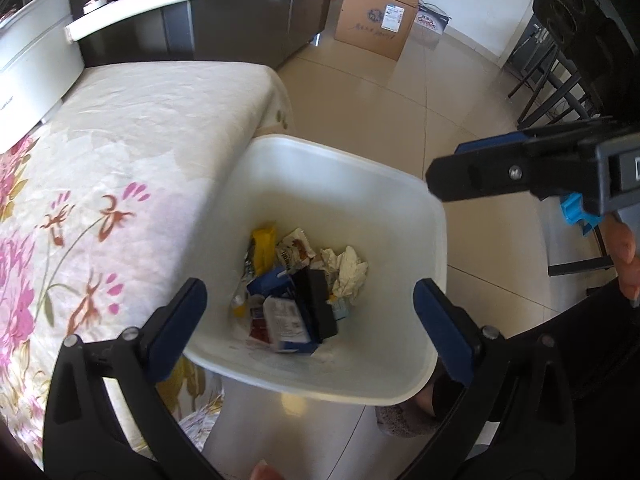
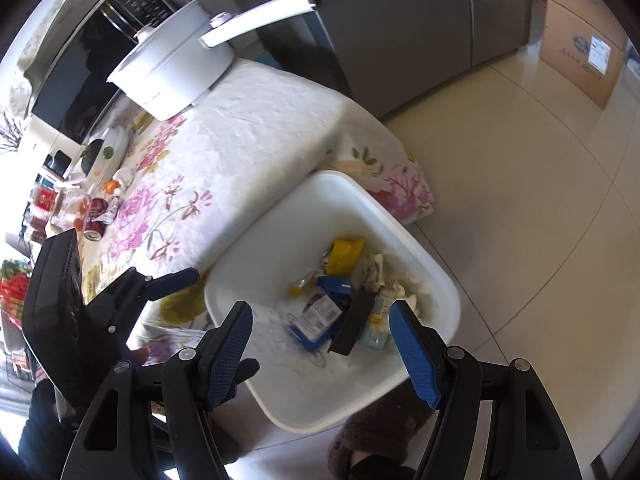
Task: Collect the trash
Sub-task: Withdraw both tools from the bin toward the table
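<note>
Beyond the left tool (image 1: 310,308): stacked cardboard boxes (image 1: 378,20) on the tiled floor (image 1: 460,92), a grey cabinet (image 1: 240,4) further left. To its left, a worktop (image 1: 140,128) under a floral cloth, with a white pot (image 2: 176,68) at the far end and a red can (image 2: 94,216) lying near other clutter. Directly below both tools, a white bin (image 1: 332,184), touching the worktop's corner, open-topped. Inside: a yellow wrapper (image 1: 265,246), crumpled tissue (image 1: 348,270), a blue carton (image 1: 282,308), a black box (image 1: 320,304). Left tool spread wide, gripping nothing. Right tool (image 2: 322,350) likewise apart and empty, just beside the left one.
</note>
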The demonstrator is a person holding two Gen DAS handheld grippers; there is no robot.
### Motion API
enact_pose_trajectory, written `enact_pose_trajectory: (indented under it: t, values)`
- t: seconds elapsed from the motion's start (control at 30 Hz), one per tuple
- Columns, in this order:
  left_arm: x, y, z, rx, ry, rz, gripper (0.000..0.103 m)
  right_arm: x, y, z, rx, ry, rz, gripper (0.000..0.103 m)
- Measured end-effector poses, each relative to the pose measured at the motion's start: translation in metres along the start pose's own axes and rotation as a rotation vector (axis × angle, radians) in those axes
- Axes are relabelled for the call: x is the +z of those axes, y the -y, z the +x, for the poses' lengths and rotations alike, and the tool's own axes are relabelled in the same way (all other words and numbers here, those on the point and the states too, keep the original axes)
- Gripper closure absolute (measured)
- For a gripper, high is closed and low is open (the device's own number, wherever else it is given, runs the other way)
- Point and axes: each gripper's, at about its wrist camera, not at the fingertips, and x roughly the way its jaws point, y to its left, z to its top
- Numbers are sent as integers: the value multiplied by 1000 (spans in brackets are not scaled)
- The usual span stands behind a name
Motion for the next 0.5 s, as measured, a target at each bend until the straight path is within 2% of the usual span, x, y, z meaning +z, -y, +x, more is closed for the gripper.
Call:
enact_pose_trajectory:
  t: [0.33, 0.5]
  values:
    - [-21, -47, -37, 100, 9, -70, 1, 8, -8, 8, -31, -10, -12, 30]
    - [-36, -75, -59, 150, 35, -125, 1, 14, -27, 15, -35, -15, -43, 30]
